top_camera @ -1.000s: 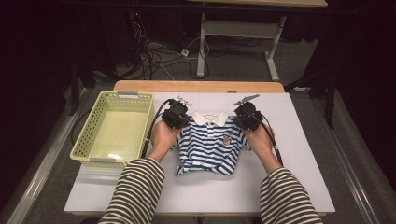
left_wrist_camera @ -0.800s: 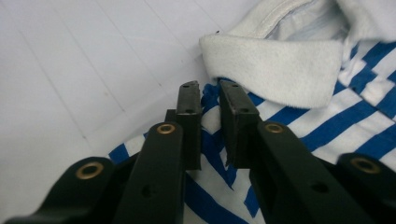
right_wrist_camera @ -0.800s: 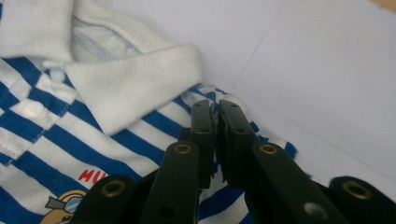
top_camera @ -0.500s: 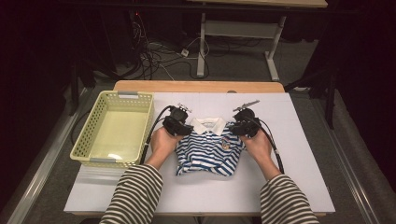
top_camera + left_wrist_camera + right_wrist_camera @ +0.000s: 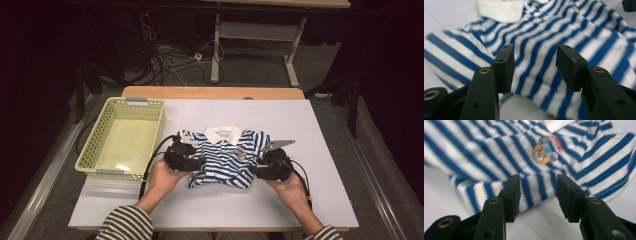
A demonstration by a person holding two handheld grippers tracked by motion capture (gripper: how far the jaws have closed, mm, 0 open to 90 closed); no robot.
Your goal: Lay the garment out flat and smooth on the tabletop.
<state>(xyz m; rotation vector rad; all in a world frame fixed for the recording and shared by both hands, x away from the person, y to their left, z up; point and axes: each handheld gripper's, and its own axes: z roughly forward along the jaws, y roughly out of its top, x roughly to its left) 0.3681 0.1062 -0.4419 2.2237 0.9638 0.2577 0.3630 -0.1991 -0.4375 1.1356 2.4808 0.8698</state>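
Striped shirt [image 5: 227, 157] lies between both spread hand-held grippers, just opened; right gripper view reveals its badge [image 5: 543, 153].

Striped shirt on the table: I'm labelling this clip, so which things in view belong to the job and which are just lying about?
In the job:
striped shirt
left claw, jaws apart, just been opening
right claw, jaws apart, just been opening

Lying about:
yellow basket
cables on the floor

High view looks down; both gripper views close on the striped shirt [image 5: 225, 157].
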